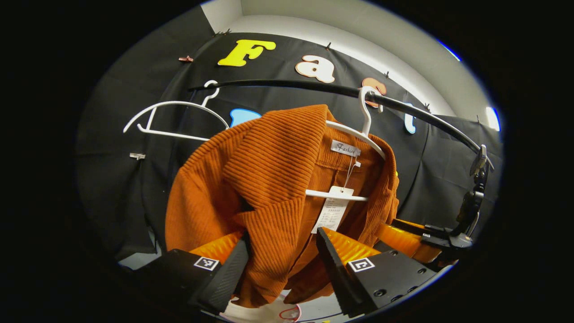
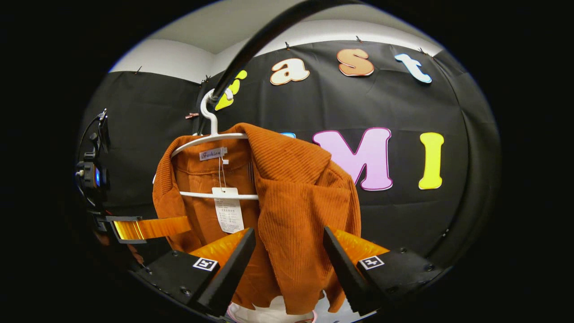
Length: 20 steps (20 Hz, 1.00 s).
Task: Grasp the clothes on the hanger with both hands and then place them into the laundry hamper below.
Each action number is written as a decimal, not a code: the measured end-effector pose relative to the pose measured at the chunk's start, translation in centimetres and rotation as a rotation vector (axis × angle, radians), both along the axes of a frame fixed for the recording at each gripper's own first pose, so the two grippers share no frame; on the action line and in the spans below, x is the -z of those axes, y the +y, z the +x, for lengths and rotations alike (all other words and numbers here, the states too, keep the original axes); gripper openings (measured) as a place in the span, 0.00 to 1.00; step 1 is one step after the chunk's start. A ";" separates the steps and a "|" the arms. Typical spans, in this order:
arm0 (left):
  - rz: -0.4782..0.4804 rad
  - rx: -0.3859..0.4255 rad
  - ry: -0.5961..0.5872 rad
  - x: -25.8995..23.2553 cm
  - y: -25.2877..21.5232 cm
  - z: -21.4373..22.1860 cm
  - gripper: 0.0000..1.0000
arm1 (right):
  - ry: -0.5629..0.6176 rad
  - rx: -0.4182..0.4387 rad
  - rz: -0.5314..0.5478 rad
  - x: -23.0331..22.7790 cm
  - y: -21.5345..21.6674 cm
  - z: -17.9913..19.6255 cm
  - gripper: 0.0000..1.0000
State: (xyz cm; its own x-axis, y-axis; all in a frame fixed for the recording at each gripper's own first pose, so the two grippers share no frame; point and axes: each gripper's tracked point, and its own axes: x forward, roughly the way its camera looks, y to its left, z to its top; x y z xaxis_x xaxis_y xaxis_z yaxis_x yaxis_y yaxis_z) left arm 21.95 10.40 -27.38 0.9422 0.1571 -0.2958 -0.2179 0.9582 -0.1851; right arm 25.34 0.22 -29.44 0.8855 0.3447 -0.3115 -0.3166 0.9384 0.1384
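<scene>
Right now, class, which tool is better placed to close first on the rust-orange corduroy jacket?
Probably the left tool: the rust-orange corduroy jacket already hangs between its open fingers. The right tool is open too, with the hem looking slightly farther off.

Both views looked close and slightly upward at the jacket (image 1: pixel 269 188) (image 2: pixel 287 202) on the rail (image 1: pixel 403 105), from opposite sides.

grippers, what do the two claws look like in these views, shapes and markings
Each claw, left and right, has two wedge-shaped, ribbed fingers on blocky black bodies with screw holes. Each body carries a small square black-and-white marker. Glossy orange panels sit behind the fingers. In the right gripper view, the other claw shows farther off, with a black mount and cables above it.
</scene>
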 end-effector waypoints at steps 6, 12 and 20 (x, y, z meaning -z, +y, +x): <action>-0.007 -0.004 0.008 0.6 -0.6 2.0 0.89 | 0.009 0.037 -0.003 0.9 -2.8 1.4 0.98; -0.005 -0.015 0.015 0.6 -0.3 2.4 0.89 | 0.016 -0.045 0.054 1.1 -2.2 1.4 1.00; 0.003 -0.073 0.011 0.0 0.2 1.8 0.89 | 0.019 -0.090 0.101 2.5 2.0 4.3 0.98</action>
